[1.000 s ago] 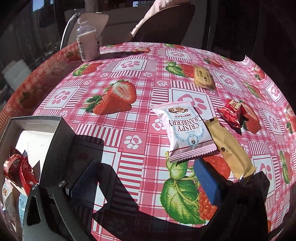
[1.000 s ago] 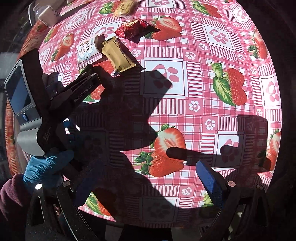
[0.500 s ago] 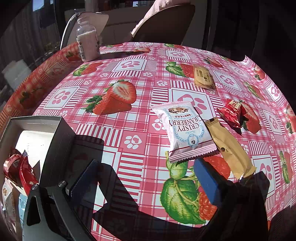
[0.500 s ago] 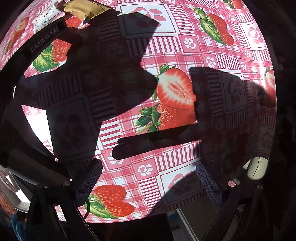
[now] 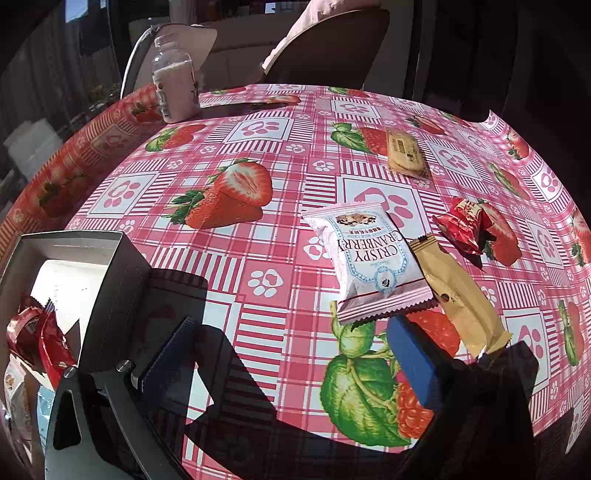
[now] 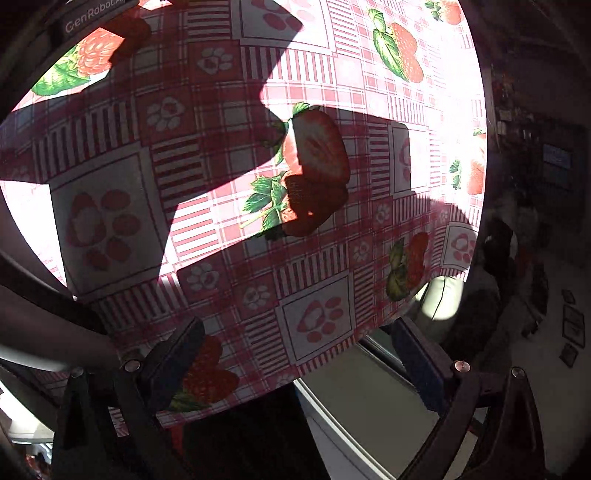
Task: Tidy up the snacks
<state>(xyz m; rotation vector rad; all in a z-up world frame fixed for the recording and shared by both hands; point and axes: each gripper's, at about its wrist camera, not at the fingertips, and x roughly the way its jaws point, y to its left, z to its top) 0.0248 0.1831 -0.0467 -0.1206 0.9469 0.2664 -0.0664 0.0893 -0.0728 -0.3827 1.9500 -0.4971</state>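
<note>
In the left wrist view a pink-white Crispy Cranberry packet (image 5: 373,258) lies on the strawberry tablecloth (image 5: 258,229), with a tan wrapped bar (image 5: 458,295) beside it on the right. A red wrapper (image 5: 463,229) lies further right and a yellow biscuit pack (image 5: 404,155) beyond. My left gripper (image 5: 291,354) is open and empty, its right pad just below the cranberry packet. A box (image 5: 122,280) at the left holds red-wrapped snacks (image 5: 40,339). My right gripper (image 6: 295,354) is open and empty over the table's near edge; no snacks show in its view.
A plastic bottle with white contents (image 5: 173,88) stands at the far left of the table. Chairs (image 5: 325,48) stand behind the table. In the right wrist view the tablecloth edge (image 6: 332,339) hangs over the floor, and part of the left gripper body (image 6: 88,18) shows at top left.
The left gripper and snacks have stayed still. The right gripper has swung back and toward the table's near edge, so the snacks and gloved hand have left its view.
</note>
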